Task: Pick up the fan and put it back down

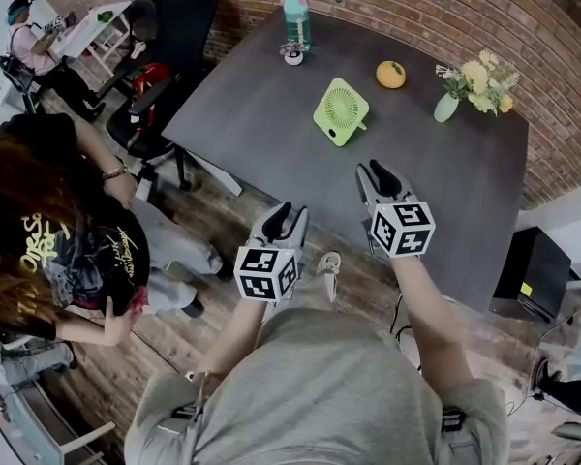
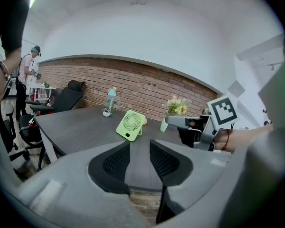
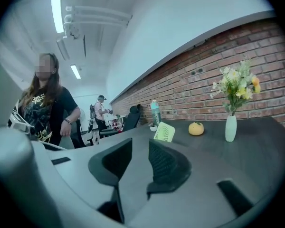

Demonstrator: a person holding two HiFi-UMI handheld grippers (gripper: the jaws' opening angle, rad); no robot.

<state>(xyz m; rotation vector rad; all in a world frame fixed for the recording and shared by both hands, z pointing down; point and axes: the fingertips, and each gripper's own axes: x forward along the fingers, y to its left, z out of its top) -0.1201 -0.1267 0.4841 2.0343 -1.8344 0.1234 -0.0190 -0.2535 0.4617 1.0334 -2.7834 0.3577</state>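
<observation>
My left gripper (image 1: 284, 217) and right gripper (image 1: 375, 176) are released and empty. The fan (image 1: 341, 111), well ahead of them, seems light, stiff plastic; I would take its rim.

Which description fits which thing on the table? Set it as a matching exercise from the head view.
1 fan
2 bottle
3 orange fruit
4 vase

a holds flowers, farthest right
b round, between fan and vase, a little farther back
c light green, square, propped up
d teal, beside a small white object

Pairs: 1-c, 2-d, 3-b, 4-a
</observation>
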